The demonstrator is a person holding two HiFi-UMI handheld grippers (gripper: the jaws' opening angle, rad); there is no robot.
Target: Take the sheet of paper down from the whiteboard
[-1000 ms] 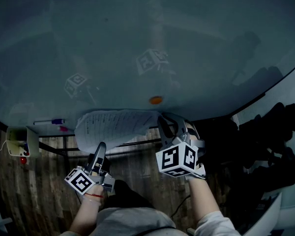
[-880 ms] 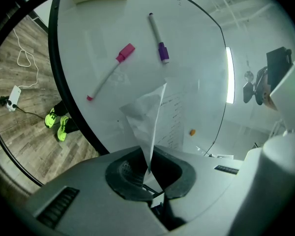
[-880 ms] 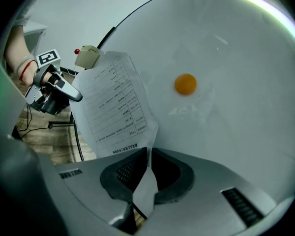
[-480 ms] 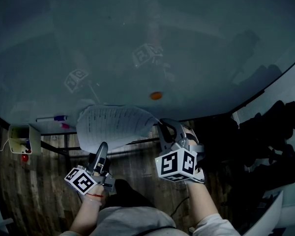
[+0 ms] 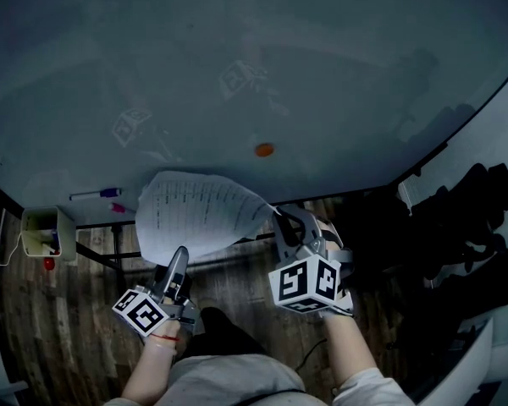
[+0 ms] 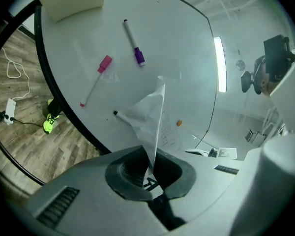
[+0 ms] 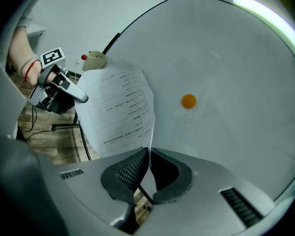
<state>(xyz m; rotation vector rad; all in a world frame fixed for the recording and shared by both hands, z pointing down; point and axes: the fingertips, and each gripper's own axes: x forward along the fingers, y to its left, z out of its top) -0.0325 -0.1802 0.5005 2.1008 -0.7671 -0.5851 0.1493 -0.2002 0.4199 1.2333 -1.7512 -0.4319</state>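
The left claw (image 5: 179, 259) is clamped on the lower edge of the sheet of paper (image 5: 195, 214), the right claw (image 5: 281, 220) on its right corner. The sheet bows between them, seemingly clear of the whiteboard (image 5: 237, 57), where an orange magnet (image 5: 263, 150) sits beyond.

dim head view; brighter fisheye gripper views; glaring strip light (image 6: 220, 64)

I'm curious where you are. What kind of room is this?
Probably an office or a classroom. There is a big whiteboard with marker pens on it and an orange magnet, a printed sheet of paper, and a wood-look floor below.
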